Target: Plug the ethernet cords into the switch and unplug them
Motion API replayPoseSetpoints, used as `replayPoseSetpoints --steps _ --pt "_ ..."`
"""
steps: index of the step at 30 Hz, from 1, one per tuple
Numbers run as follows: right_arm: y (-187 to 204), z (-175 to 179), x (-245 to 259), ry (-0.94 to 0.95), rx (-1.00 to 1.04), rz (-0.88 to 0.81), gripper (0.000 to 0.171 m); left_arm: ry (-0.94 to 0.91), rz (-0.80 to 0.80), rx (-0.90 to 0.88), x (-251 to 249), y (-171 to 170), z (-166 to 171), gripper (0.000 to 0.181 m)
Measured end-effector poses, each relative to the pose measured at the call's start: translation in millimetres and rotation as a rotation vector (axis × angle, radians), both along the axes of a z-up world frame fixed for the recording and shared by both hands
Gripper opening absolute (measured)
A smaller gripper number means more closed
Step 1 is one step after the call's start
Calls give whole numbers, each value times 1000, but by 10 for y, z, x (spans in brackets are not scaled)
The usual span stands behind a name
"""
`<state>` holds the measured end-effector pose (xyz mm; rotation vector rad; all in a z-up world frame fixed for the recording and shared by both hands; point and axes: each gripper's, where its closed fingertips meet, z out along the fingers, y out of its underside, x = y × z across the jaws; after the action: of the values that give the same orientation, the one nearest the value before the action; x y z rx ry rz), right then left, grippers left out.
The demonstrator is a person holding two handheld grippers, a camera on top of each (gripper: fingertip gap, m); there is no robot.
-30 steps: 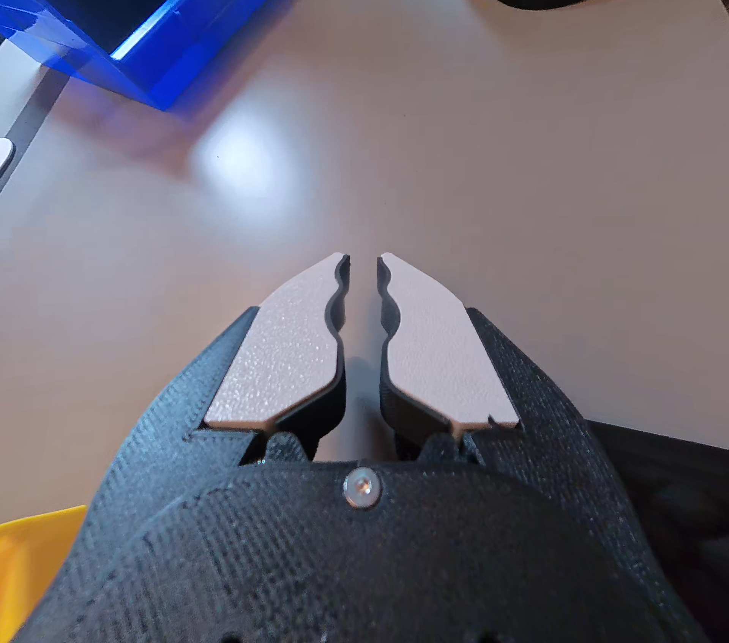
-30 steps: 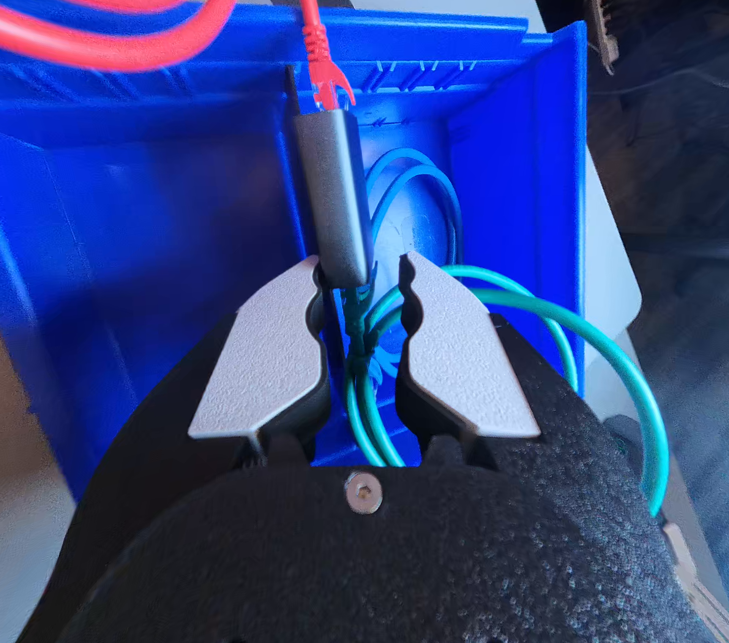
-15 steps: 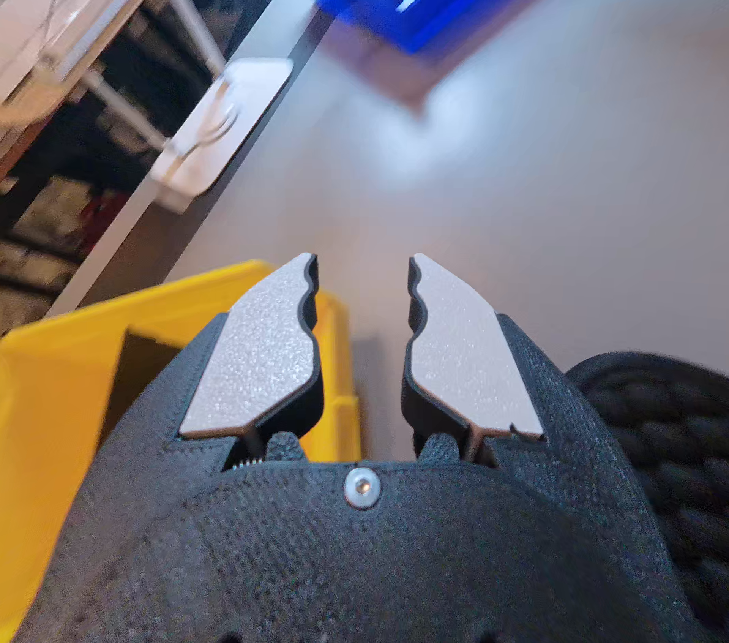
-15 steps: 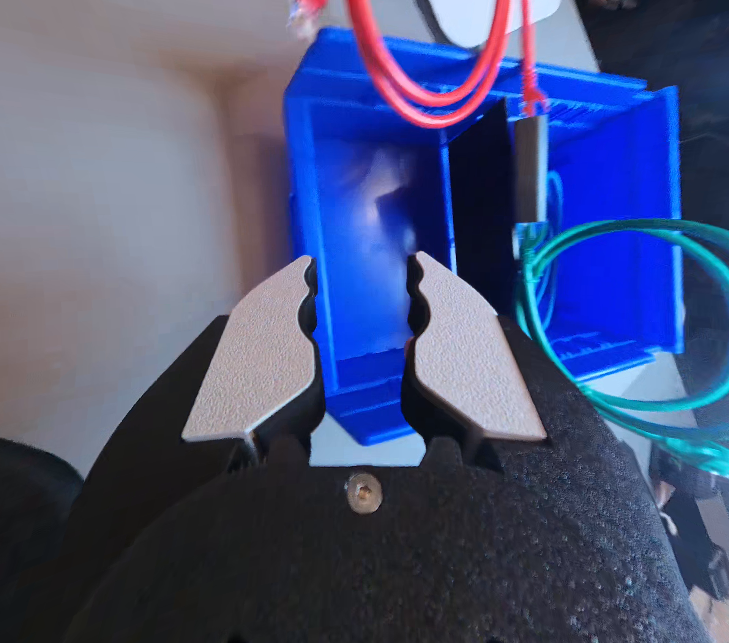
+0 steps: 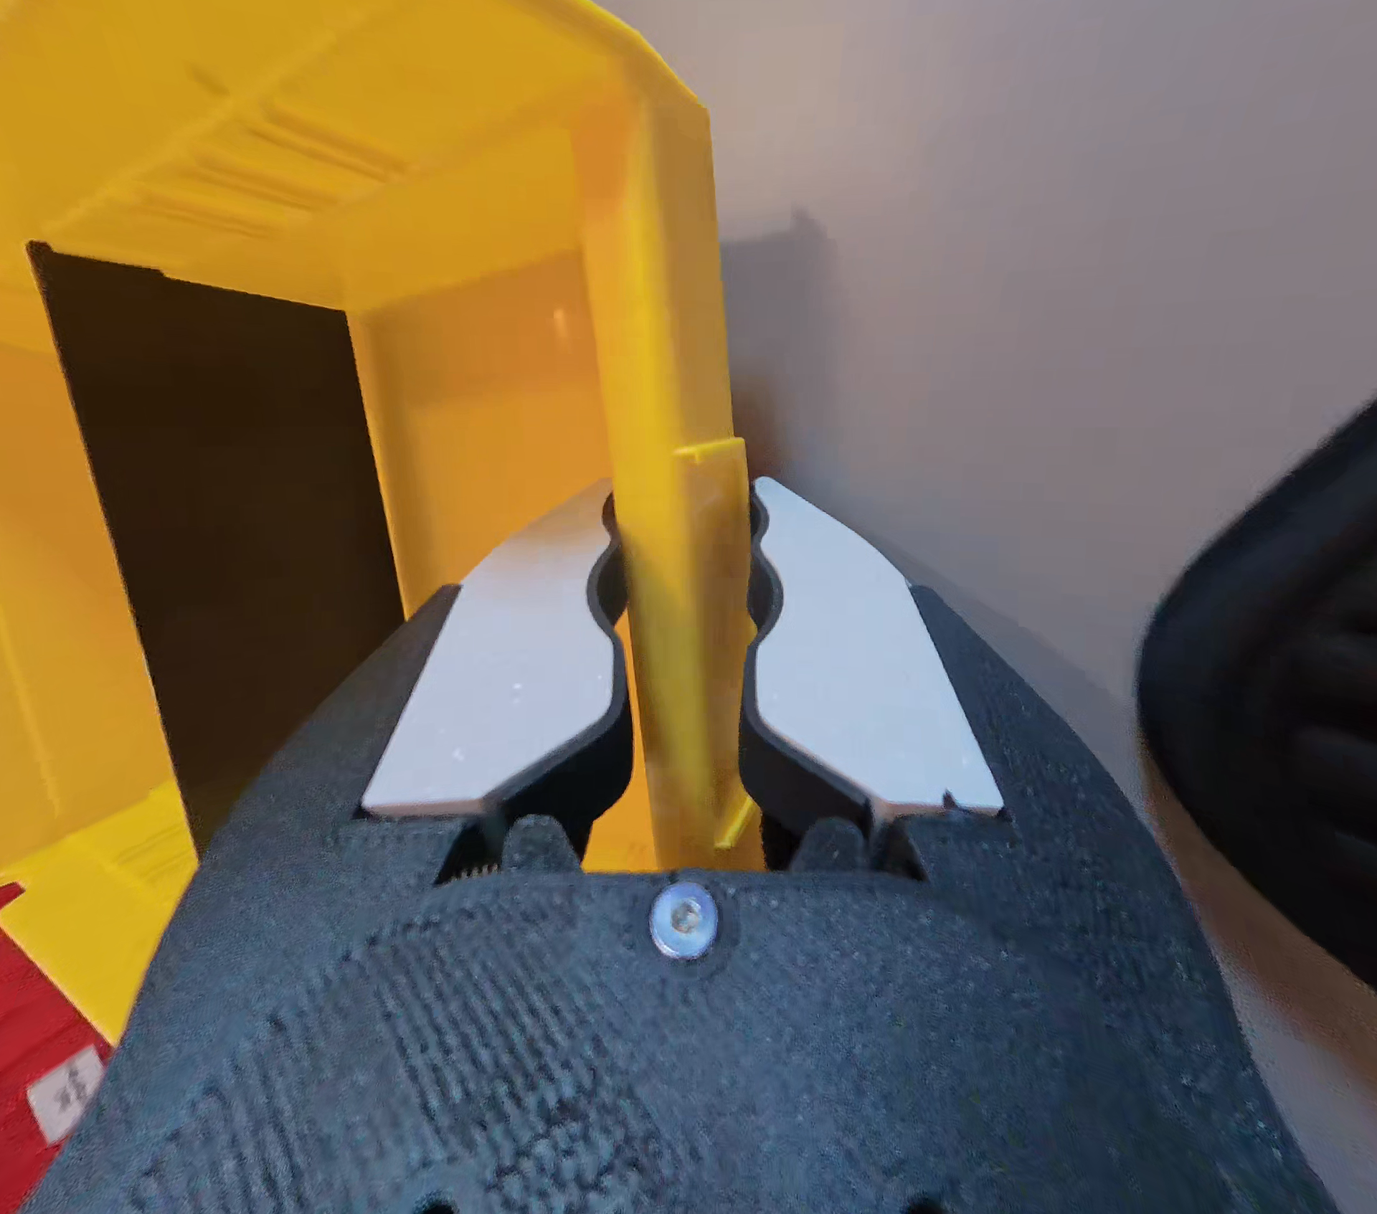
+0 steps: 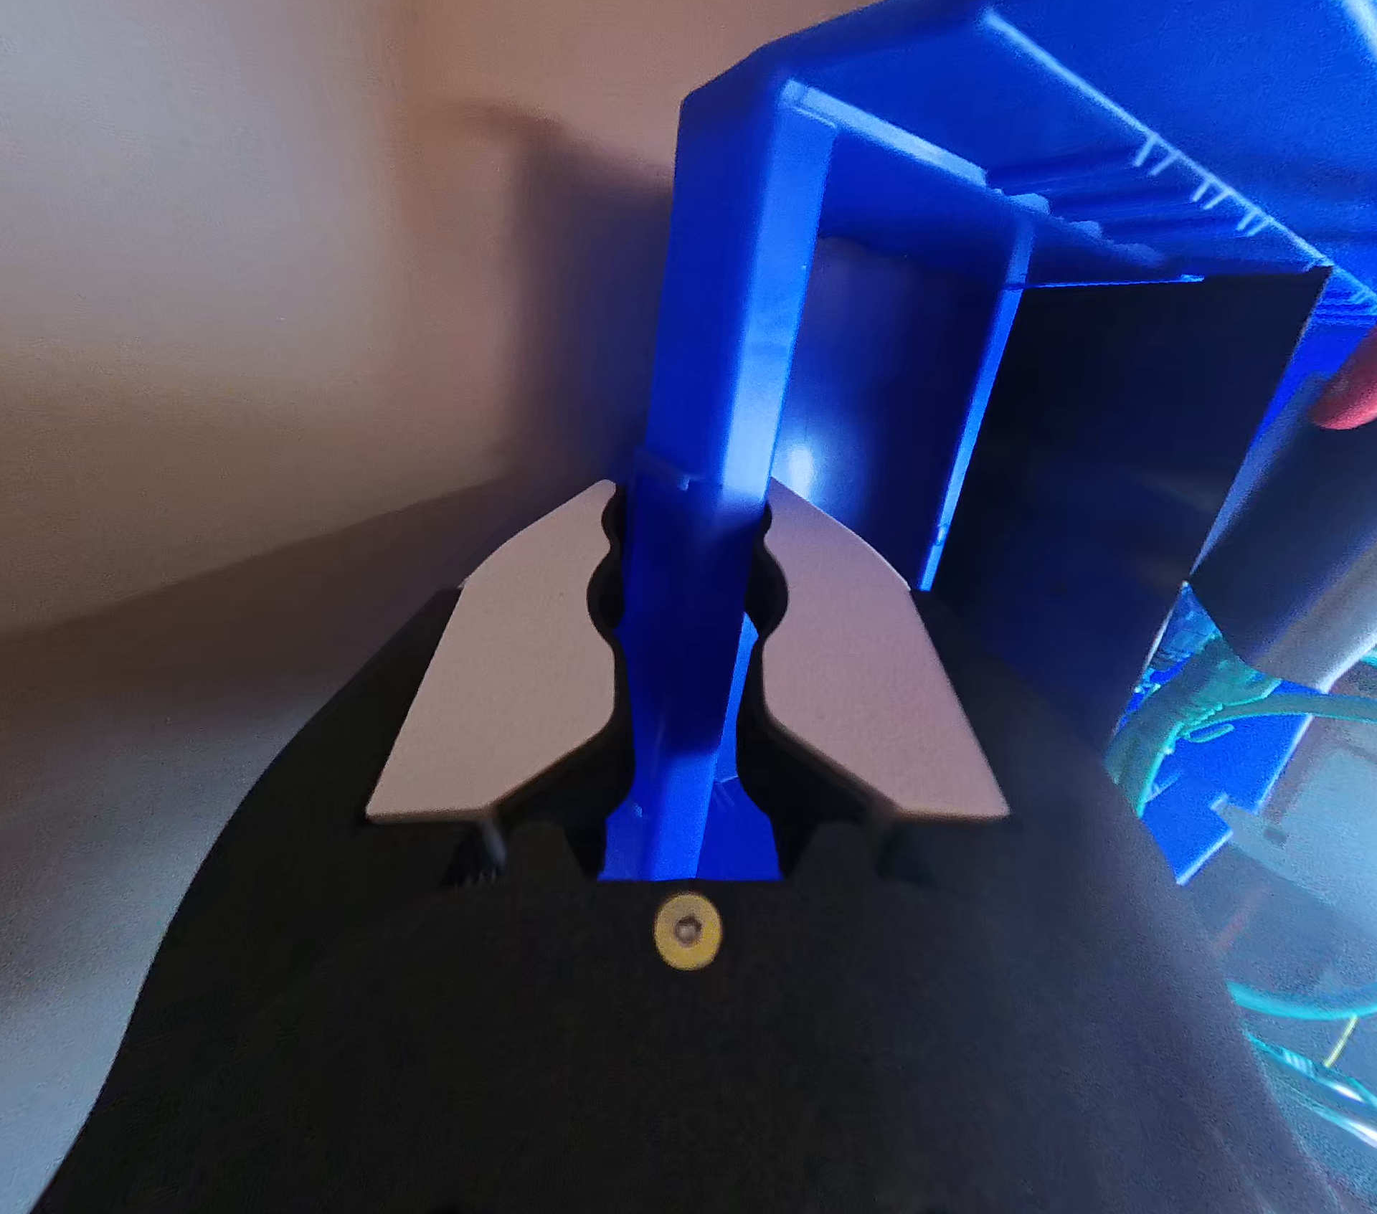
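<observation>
My left gripper (image 5: 682,496) is shut on the right side wall of a yellow bin (image 5: 298,61); the wall runs up between the fingers. My right gripper (image 6: 689,500) is shut on the left side wall of a blue bin (image 6: 1118,83). Inside the blue bin, at the right edge of the right wrist view, the grey switch (image 6: 1296,552) stands behind a black divider (image 6: 1118,470). Green ethernet cords (image 6: 1207,709) hang at its lower end, and a bit of red cord (image 6: 1356,388) shows near its top. Whether they are plugged in is hidden.
The yellow bin holds a black divider (image 5: 223,508). A red object with a white label (image 5: 37,1029) lies at the lower left. A black padded object (image 5: 1281,694) lies on the beige table (image 5: 1043,135) to the right of the yellow bin. The left gripper's tips are roughly 40 centimeters from the right gripper's.
Both grippers were open and free. The left swung left to the yellow bin and closed on its wall. The right left the switch, moved left and closed on the blue bin's wall.
</observation>
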<state>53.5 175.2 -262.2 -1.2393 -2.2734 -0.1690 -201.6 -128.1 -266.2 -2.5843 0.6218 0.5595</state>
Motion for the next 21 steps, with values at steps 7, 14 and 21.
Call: replayPoseSetpoints --steps 7,14,21 --pt "-857 23 381 77 81 207 30 1 -350 34 894 241 10 30" --pt "-1344 361 448 402 -25 130 35 151 -436 180 1218 864 194 38" --pt "-767 1103 1415 998 -299 -369 41 -483 -294 539 2265 804 766 28"
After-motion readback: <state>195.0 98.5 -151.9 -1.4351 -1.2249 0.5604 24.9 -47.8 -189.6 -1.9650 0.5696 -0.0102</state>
